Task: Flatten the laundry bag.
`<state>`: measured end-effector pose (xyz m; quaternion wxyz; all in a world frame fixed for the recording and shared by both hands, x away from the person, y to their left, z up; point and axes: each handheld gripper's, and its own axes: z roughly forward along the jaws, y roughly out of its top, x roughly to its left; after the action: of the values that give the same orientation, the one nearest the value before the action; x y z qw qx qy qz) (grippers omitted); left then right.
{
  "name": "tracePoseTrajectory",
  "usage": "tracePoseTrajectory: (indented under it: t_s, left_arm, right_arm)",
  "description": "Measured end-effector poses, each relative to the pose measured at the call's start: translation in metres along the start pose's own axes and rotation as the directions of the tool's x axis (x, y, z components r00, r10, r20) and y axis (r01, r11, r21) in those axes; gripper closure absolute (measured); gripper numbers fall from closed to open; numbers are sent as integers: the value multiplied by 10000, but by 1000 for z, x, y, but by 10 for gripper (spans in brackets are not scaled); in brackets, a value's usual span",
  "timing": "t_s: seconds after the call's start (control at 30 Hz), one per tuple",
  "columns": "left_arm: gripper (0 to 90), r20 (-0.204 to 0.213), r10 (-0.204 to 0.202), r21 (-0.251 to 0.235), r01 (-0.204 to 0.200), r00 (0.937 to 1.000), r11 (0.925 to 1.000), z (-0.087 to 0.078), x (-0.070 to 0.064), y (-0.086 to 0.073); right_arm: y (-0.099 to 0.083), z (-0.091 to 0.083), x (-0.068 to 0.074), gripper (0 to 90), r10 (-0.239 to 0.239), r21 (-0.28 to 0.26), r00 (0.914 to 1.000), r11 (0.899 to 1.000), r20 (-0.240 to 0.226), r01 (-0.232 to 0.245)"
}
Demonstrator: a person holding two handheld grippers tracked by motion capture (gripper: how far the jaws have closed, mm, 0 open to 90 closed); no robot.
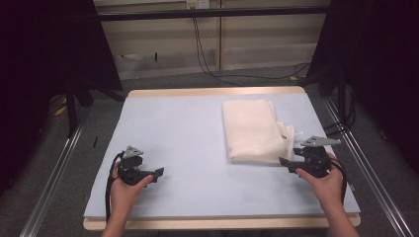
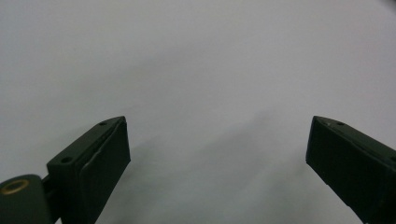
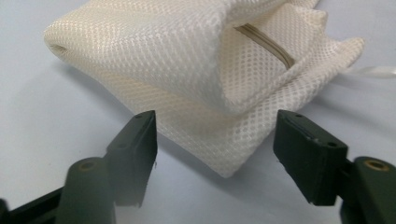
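Mesh bag (image 1: 252,130), cream-coloured and folded over on itself, lay right of centre in the high view, on the pale blue surface (image 1: 178,128). Its near corner showed in the right gripper view, a layered fold of netting with a zip line running across the upper flap. The right claw (image 3: 215,154) was spread wide, nothing between its jaws, and it sat just short of that near corner, low to the surface. The left claw (image 2: 217,154) was likewise gaping and empty over bare blue surface; in the high view it rested at the lower left of the frame, well apart from the bag.

To my eye the step in hand was the first pinch on the bag's corner. Doing it well would have meant sliding the lower jaw under every layer, since the fold was several plies thick and a shallow bite would likely have taken only the top flap and let the rest sag open. Keeping the claw flat and biting past the edge looked wise. A thin white strap (image 3: 373,71) trailed at the far right and might have snagged.
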<state>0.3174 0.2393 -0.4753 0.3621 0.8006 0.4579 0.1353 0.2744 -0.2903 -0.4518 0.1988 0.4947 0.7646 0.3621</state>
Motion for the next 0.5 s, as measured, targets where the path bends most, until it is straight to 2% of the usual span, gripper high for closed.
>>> tracePoseTrajectory:
  t_s: [0.07,0.1,0.17,0.23,0.3,0.37,0.4,0.47,0.5]
  left_arm:
    - [62,49,81,36,-81,10000,10000,1,-1,1]
    - [64,30,129,33,-129,9999,9999,1,-2,2]
    - [64,34,219,28,-219,9998,9998,0,-3,2]
    - [64,103,148,46,-148,9998,9999,-2,-2,0]
    - [64,-26,55,53,-55,10000,10000,-6,1,-3]
    - [64,12,-179,-123,179,9998,9998,-9,3,-6]
    - [64,85,-134,-64,134,9999,9999,-11,4,-7]
    - [65,-36,-212,-103,212,9998,9997,-15,5,-10]
    - [67,-107,-199,-171,197,9997,9997,-18,5,-11]
  right_arm:
    - [1,2,0,334,-102,-56,9999,9999,-5,102]
    - [2,2,1,393,-116,-93,9999,9999,-109,115]
    - [5,3,3,418,-155,-82,9998,9998,-149,153]
    - [7,5,4,454,-181,35,9998,9998,-73,181]
    - [8,6,3,496,-109,40,9999,9999,128,108]
    - [8,9,1,517,-157,84,9999,9998,41,157]
    - [9,10,1,541,-104,165,9999,9998,104,102]
    - [10,12,0,567,-271,319,9994,9991,220,264]
    - [12,13,0,617,-357,249,9991,9991,237,351]
